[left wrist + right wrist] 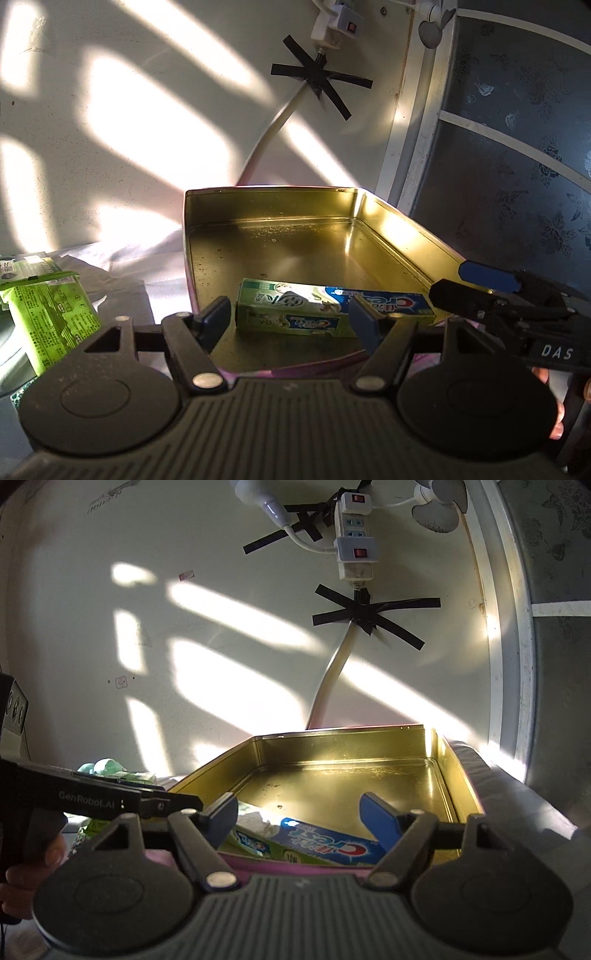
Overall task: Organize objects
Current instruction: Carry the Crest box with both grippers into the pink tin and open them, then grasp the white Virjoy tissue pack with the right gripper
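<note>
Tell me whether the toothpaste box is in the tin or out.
In: the toothpaste box lies flat on the floor of the gold tin, near its front edge.

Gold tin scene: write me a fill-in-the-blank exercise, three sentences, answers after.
1. The toothpaste box lies inside the ____ tin.
2. The green packet lies ____ the tin, to its left in the left wrist view.
3. The power strip hangs on the wall above a cross of ____ tape.

Missing words: gold; outside; black
</note>
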A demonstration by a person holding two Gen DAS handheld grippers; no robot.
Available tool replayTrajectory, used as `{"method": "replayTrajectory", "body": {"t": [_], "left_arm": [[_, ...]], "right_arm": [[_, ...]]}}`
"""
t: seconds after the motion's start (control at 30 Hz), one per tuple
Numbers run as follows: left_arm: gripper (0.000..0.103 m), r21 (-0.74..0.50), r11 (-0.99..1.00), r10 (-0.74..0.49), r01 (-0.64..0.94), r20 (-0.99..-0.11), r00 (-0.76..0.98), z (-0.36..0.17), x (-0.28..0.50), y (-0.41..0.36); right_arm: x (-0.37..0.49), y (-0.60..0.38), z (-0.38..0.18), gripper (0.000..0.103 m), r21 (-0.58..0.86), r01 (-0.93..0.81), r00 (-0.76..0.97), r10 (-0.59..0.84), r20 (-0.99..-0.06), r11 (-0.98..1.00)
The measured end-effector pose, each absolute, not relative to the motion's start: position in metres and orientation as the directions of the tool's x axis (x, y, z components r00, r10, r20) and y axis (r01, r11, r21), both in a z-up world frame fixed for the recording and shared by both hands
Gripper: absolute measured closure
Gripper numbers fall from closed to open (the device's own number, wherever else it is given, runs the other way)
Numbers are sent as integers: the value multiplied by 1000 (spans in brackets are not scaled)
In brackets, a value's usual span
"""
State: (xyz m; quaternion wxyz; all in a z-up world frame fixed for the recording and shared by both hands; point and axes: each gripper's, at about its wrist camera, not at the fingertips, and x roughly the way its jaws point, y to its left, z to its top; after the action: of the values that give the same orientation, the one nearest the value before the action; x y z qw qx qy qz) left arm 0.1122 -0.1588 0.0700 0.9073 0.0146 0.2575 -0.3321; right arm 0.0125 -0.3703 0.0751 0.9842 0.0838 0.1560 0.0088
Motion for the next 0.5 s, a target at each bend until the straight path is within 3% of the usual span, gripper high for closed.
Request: {"method": "replayTrajectory", "body": {"t": [0.17, 0.5], "left_arm": [[30, -147, 812, -560, 565, -467, 684, 67, 89, -112], [30, -103, 915, -380, 390, -543, 748, 31, 65, -25]], "right_arm": [[1, -347, 80, 28, 190, -62, 952, 115, -283, 980], [1, -278, 73, 27, 165, -226, 909, 269, -319, 960]]}}
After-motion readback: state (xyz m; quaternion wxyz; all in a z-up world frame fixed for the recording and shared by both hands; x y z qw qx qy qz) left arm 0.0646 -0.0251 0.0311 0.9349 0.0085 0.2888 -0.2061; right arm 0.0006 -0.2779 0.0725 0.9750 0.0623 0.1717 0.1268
